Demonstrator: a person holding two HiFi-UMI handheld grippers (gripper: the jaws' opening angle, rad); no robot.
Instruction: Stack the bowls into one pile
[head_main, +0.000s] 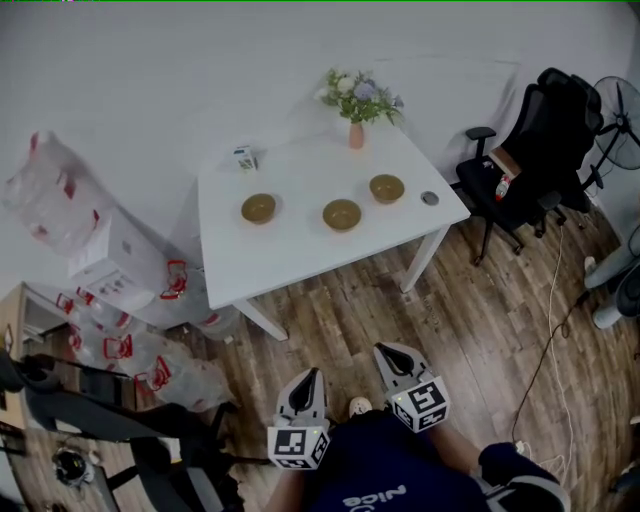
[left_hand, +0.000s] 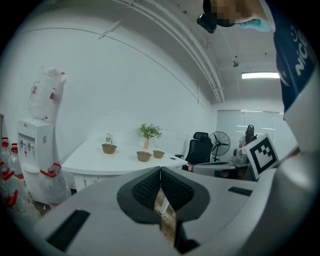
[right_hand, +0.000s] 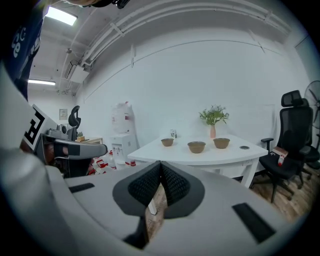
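Task not started, by my reading. Three bowls sit singly on the white surface (head_main: 300, 262), none nested.
- left bowl (head_main: 258, 208): toward the left edge, mid-depth.
- middle bowl (head_main: 341, 214): centre of the surface, well apart from both others.
- right bowl (head_main: 386, 188): toward the right edge, near a small dark disc (head_main: 430, 198).

All stacking is left to do: two bowls have to go onto a third.

Tongs
- left tongs (head_main: 309, 373): over the wooden floor, well short of the near edge. Jaws pressed together, nothing between them.
- right tongs (head_main: 386, 351): just beside the left pair, also off the surface. Jaws together, empty.

What each view adds
- Head view: the plan from above, with the bowls in a loose row and clear gaps between them. It also shows the vase of flowers (head_main: 356, 133) at the far right corner and a small carton (head_main: 244, 158) at the far left corner. Jaw state is hard to read here.
- Left gripper view: the ribbed pads (left_hand: 150, 187) meeting. Also a water dispenser (left_hand: 34, 145) beyond the left edge and a standing fan (left_hand: 220, 140) past the office chair (left_hand: 200, 147).
- Right gripper view: the bowls in side profile, all looking alike in shape, so nesting seems likely to work. Another desk stands off to the left, which the head view barely shows.
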